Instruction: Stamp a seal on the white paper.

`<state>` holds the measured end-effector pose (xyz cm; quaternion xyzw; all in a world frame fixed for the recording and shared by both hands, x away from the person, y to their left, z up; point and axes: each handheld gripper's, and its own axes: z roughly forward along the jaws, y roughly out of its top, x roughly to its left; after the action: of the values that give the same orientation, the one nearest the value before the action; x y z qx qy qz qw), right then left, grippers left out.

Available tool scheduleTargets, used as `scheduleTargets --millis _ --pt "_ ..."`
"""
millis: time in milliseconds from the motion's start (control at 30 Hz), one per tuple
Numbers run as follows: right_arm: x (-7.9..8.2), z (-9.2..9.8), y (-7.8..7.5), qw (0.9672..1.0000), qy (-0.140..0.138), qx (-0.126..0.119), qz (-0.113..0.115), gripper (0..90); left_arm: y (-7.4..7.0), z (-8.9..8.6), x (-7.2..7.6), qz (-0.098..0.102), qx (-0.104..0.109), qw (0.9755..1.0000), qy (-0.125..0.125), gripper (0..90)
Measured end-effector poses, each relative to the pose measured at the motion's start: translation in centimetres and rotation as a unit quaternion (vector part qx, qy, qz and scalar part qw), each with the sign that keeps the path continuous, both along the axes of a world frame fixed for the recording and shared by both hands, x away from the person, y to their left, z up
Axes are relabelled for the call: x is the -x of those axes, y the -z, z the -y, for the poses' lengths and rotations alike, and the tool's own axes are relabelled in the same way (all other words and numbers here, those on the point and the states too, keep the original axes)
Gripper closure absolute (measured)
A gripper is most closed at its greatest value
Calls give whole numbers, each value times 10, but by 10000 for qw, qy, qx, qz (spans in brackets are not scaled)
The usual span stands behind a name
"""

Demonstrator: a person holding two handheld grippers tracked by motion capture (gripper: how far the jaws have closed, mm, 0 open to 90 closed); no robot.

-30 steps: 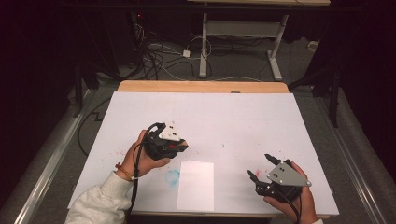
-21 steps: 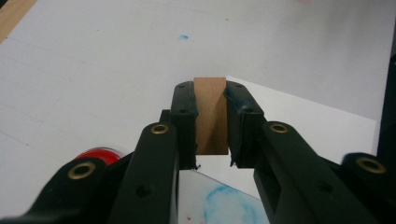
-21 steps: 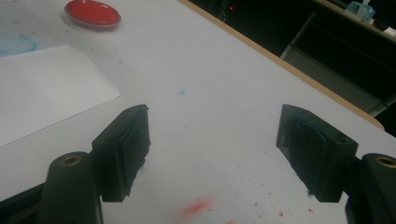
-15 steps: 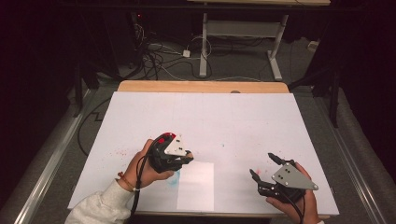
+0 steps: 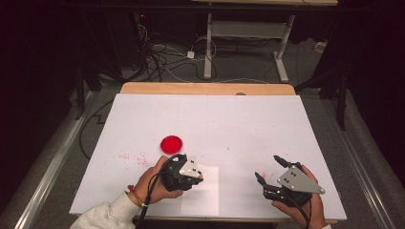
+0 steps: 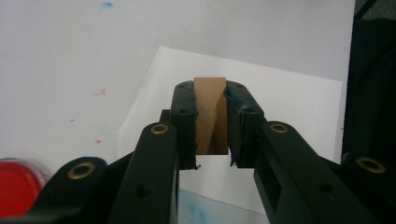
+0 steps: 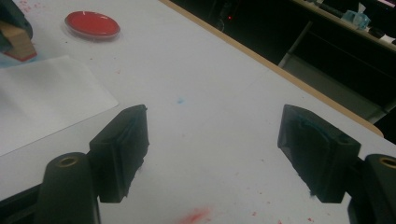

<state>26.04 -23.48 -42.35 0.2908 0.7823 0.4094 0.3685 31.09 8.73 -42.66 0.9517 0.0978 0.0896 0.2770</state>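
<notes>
My left gripper (image 5: 187,180) is shut on a small wooden block (image 6: 210,112) and points down over a white sheet of paper (image 5: 206,198) near the table's front edge. In the left gripper view the block stands upright between the two pads, above the paper (image 6: 289,102). A round red ink pad (image 5: 171,143) lies on the table just beyond that hand. The block's underside looks red in the right gripper view (image 7: 18,49). My right gripper (image 5: 268,168) rests at the front right, open, with nothing between its pads (image 7: 215,126).
The white tabletop (image 5: 229,119) has red specks left of the paper and a blue smudge by the paper's left edge. A wooden strip (image 5: 205,88) runs along the far edge. Cables and a desk frame lie on the dark floor beyond.
My left gripper has moved nearer and down with the block, from over the red ink pad to over the paper, leaving the pad uncovered. The right gripper has stayed put.
</notes>
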Motion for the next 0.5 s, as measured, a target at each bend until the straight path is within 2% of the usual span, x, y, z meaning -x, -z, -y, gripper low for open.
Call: scheduleTargets --millis 167,400,500 --pt "-1 -3 2 10000 -52 51 -49 250 16 8 -1 -136 -212 9996 89 738" --pt "-2 -4 3 9999 -80 65 -106 250 26 11 -3 -235 -268 9994 46 738" --pt "-3 -6 3 9998 -126 66 -144 250 30 12 -4 -271 -364 9990 59 738"
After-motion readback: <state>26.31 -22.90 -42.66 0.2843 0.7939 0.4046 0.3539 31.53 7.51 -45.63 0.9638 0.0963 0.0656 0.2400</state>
